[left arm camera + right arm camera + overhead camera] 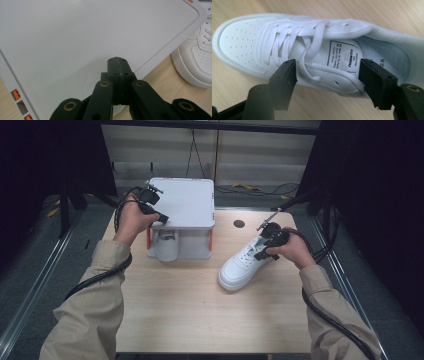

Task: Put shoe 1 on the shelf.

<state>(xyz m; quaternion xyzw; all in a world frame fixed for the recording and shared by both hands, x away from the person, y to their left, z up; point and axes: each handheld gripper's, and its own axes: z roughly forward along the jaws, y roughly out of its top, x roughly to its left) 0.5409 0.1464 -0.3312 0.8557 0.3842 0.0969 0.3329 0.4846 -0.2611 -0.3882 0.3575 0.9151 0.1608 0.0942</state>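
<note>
Right gripper closing in on a white sneaker while the left steadies the shoe rack.

High view: sneaker lies centre-right on the table; rack upper centre. Left gripper view: left gripper clenched, empty, resting on the rack top, probably bracing it. Right gripper view: right gripper released, jaws straddling the sneaker's near flank, ready to grasp.

Overhead view; two close tool-mounted views

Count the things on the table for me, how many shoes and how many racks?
White shoes: 2, one on the table, one under the rack
White rack: 1
Total: 3
</note>
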